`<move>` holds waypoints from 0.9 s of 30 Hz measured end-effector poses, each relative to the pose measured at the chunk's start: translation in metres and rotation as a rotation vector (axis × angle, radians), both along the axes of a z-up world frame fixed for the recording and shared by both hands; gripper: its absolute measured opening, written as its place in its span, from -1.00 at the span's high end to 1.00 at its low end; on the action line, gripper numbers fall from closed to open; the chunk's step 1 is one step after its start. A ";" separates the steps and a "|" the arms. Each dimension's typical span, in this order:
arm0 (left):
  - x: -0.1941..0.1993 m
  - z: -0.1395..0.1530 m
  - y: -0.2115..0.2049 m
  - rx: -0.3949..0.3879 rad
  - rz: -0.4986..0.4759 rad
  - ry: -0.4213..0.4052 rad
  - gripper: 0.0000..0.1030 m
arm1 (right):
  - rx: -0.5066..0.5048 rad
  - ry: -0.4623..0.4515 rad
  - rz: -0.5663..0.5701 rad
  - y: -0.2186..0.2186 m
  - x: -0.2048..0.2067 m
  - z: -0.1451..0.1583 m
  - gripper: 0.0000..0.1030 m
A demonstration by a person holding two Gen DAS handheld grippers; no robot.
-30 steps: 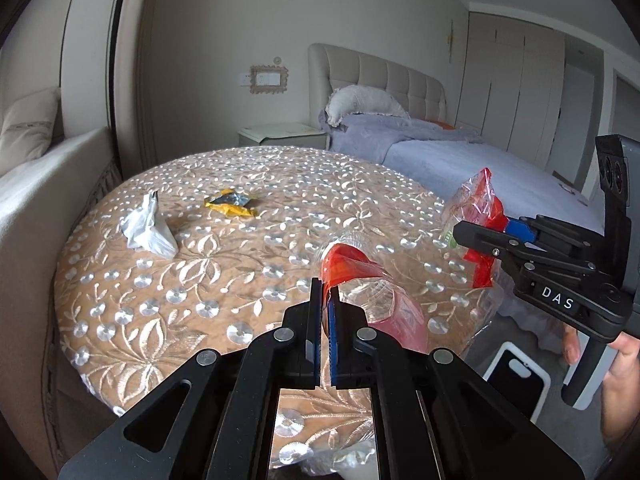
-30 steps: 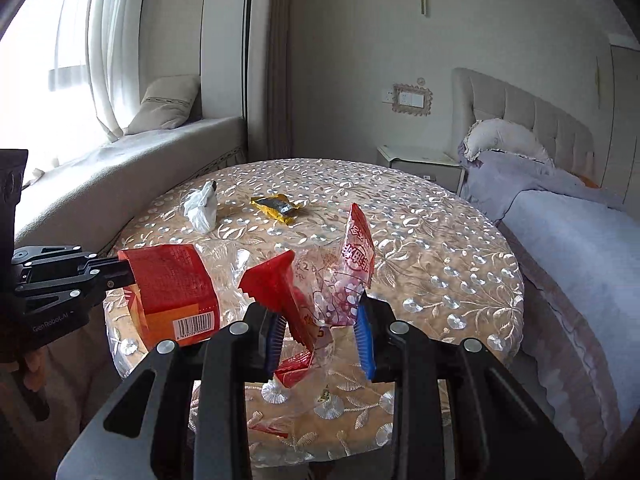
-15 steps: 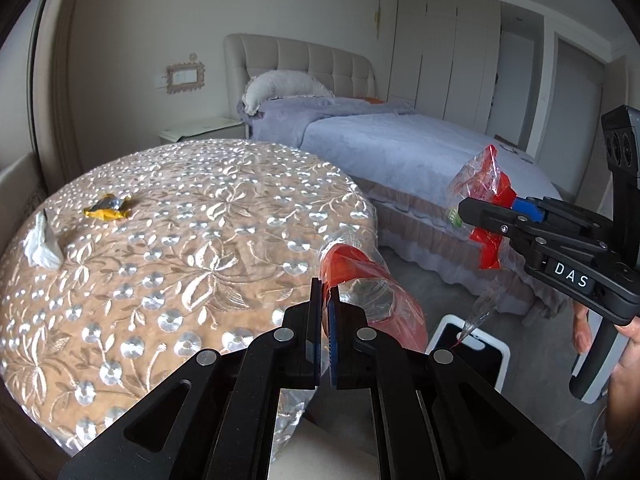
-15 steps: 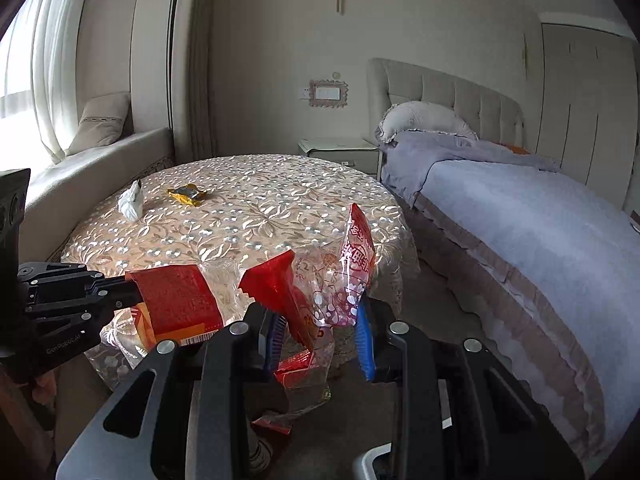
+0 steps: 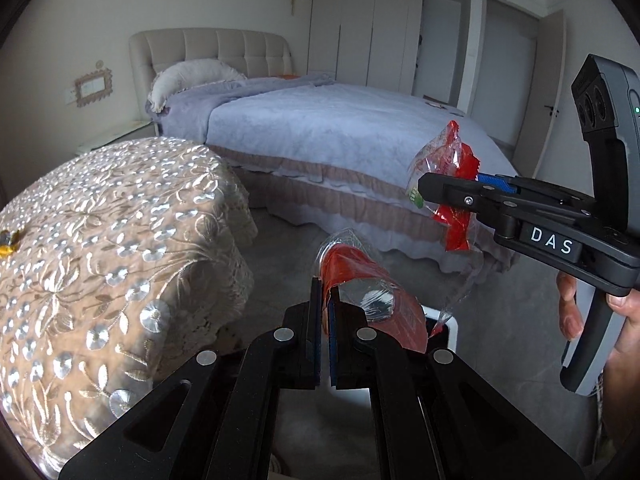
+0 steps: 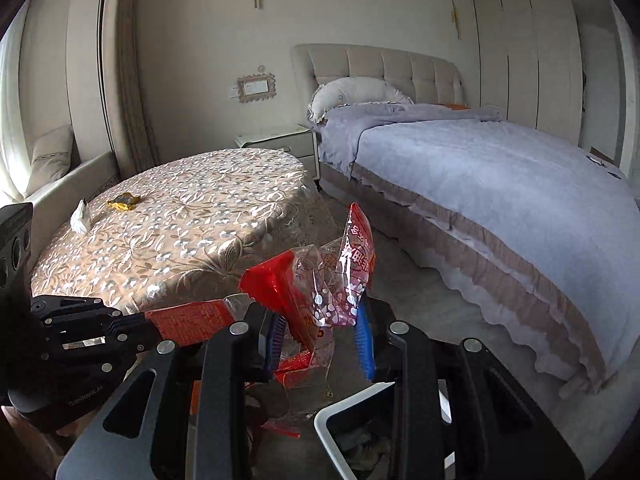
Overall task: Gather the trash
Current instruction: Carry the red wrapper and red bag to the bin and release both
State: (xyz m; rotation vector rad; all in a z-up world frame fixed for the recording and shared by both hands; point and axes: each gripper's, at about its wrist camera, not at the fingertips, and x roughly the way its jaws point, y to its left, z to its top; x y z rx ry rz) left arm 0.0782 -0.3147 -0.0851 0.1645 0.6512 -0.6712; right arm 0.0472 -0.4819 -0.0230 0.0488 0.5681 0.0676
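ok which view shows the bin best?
Right wrist: the bin shows its white rim and trash inside, low in frame between the gripper arms. In the left wrist view only a white corner peeks out behind the wrapper in the left gripper.

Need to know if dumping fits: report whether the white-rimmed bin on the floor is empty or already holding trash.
Holding trash. In the right wrist view, crumpled scraps lie inside the white-rimmed bin; how full it is cannot be told.

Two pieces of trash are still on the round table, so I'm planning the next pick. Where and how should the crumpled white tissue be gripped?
Judging by its shape, grip the white tissue at its raised peak, coming from above with the jaws straddling the crest. It stands up in a point near the edge of the table, apart from the yellow wrapper, so a top pinch should clear the tablecloth.
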 end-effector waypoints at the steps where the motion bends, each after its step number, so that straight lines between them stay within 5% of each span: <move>1: -0.001 -0.003 -0.006 0.003 -0.017 0.003 0.96 | 0.004 0.003 -0.009 -0.006 -0.002 -0.001 0.38; 17: 0.000 -0.060 -0.114 0.104 -0.261 0.120 0.93 | -0.013 0.103 -0.195 -0.085 -0.014 -0.052 0.38; 18: 0.002 -0.064 -0.121 0.113 -0.278 0.135 0.79 | -0.015 0.106 -0.205 -0.088 -0.014 -0.054 0.38; 19: 0.004 -0.069 -0.127 0.130 -0.288 0.149 0.02 | -0.017 0.110 -0.212 -0.091 -0.014 -0.056 0.38; 21: 0.005 -0.074 -0.135 0.179 -0.257 0.125 -0.88 | -0.018 0.121 -0.223 -0.096 -0.013 -0.061 0.38; 27: 0.005 -0.072 -0.131 0.247 -0.169 0.008 -0.90 | -0.008 0.164 -0.225 -0.103 -0.004 -0.078 0.38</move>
